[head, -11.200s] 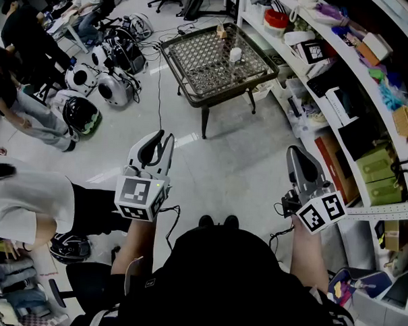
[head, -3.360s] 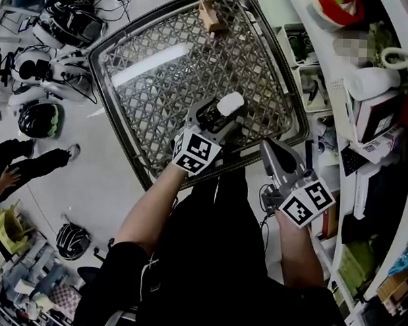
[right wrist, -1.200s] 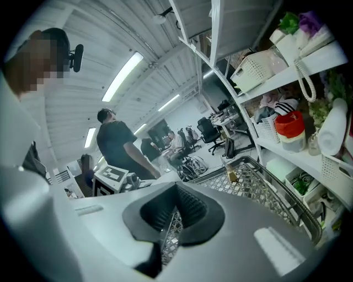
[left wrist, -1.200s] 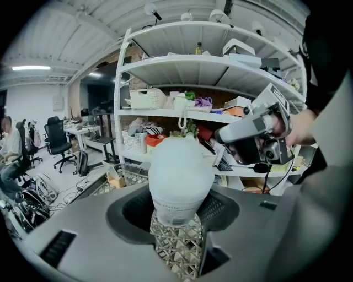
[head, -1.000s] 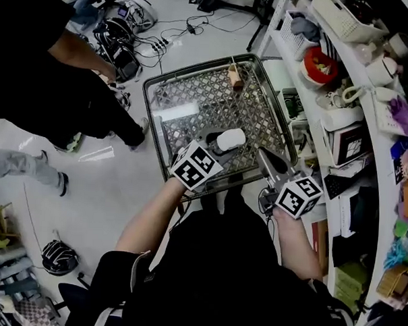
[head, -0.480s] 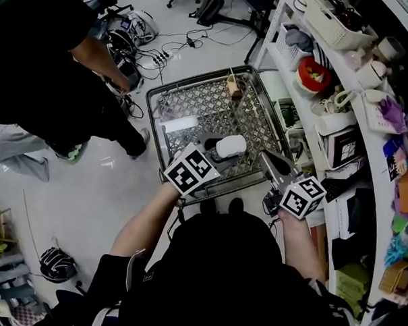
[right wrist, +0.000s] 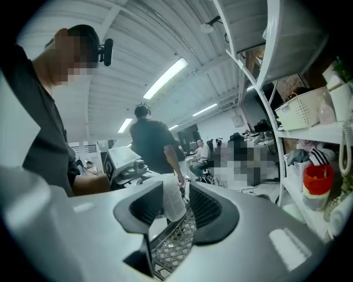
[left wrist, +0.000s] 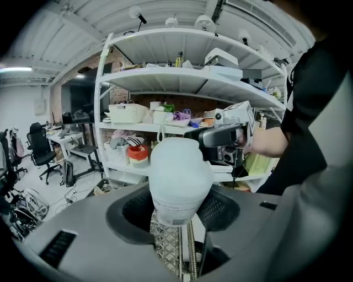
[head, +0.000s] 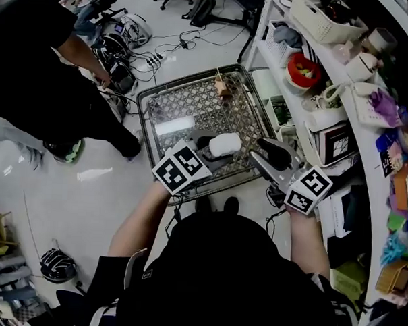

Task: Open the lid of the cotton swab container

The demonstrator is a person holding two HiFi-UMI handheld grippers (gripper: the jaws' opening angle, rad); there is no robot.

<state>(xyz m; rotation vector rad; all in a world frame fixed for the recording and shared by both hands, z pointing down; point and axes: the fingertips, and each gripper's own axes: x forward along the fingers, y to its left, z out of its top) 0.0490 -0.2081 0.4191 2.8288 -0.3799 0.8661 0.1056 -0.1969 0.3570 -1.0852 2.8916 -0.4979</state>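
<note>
While the lid looks shut on the white cotton swab container (head: 224, 143), the task seems to have reached only the holding stage. Nearest in the head view, a person in black holds a pair of tongs in each hand over a metal lattice worktop (head: 183, 100). The left tongs (head: 208, 151) are clamped on the container's lower body, over the near part of the worktop. Whether it rests there cannot be told. The right tongs (head: 266, 157) stand just to its right, jaws opening, nothing pressed between them. What seems left is bringing the right tongs onto the lid and getting it off.

The left gripper view shows what the head view cannot: pads pressing both sides of the container, and its domed top whole, with no gap. White shelves (left wrist: 165, 76) fill the space behind it. The right gripper view shows the container lined up with the gap between its jaws but farther off and untouched.

Only the head view gives the layout: a small brown object (head: 224, 89) at the worktop's far edge, and another person (head: 39, 71) standing at far left.
</note>
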